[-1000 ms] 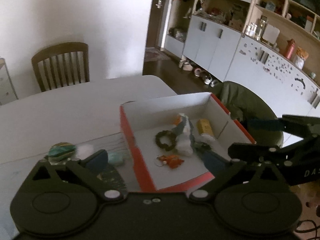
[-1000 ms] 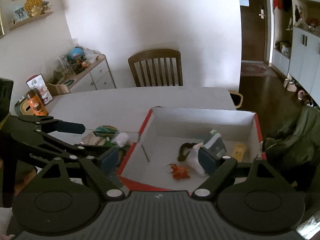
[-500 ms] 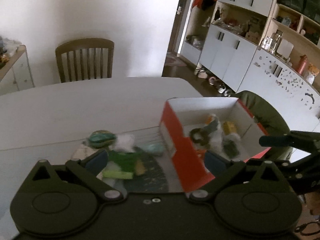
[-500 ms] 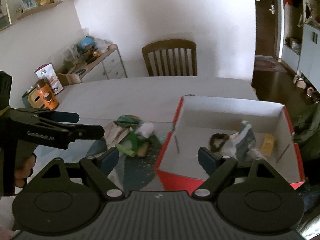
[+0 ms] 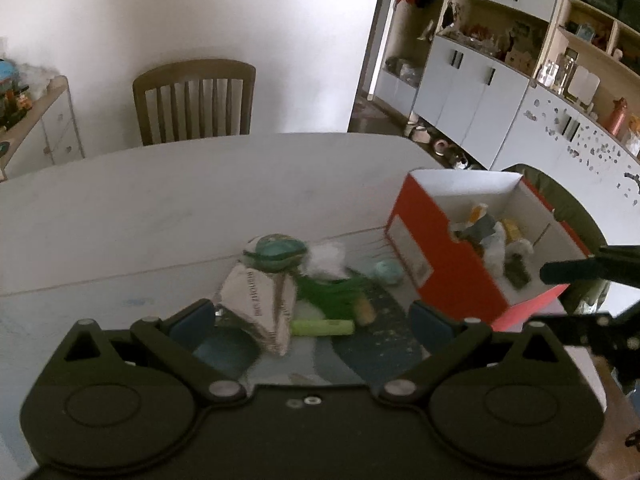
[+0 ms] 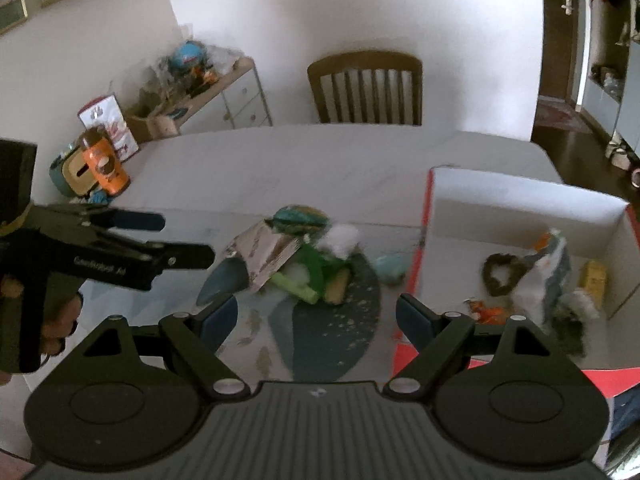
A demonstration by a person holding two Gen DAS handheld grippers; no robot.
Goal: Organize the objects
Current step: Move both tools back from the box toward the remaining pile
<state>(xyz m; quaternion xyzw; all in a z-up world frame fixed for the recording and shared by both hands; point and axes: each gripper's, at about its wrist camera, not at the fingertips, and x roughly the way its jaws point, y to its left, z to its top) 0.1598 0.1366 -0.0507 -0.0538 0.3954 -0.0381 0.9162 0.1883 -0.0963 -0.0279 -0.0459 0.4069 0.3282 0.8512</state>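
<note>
A small heap of loose objects lay on a round dark-blue speckled mat point(image 6: 340, 320) on the white tabletop point(image 5: 160, 208): a grey-white printed paper packet point(image 5: 260, 304) tilted on edge, a teal and green round pouch point(image 5: 276, 250) touching its top, a white fluffy tuft point(image 5: 326, 258), a green plastic toy with a lime stick point(image 5: 324, 326) and a pale teal blob point(image 5: 388, 272) just beside the box. The orange-red cardboard box with white inside point(image 5: 444, 264) stood right of the heap, touching the mat edge, and held a dark ring-shaped wreath point(image 6: 498, 274), a white and grey-blue crumpled packet point(image 6: 548, 276), a yellow block point(image 6: 594, 278) and a small orange item point(image 6: 486, 312), blurred. Left gripper point(image 5: 310, 320) hung above the near side of the heap, jaws spread wide, nothing between them; the paper packet sat just ahead of its left finger. Right gripper point(image 6: 316, 314) hovered over the mat with its jaws also wide apart and empty, the heap ahead and the box wall by its right finger. In the right wrist view the left gripper showed at the left edge, held by a hand point(image 6: 52, 320). A brown wooden slat-back chair point(image 5: 194, 102) stood behind the table. An orange bottle point(image 6: 106, 162) stood at the table's far left edge.
</note>
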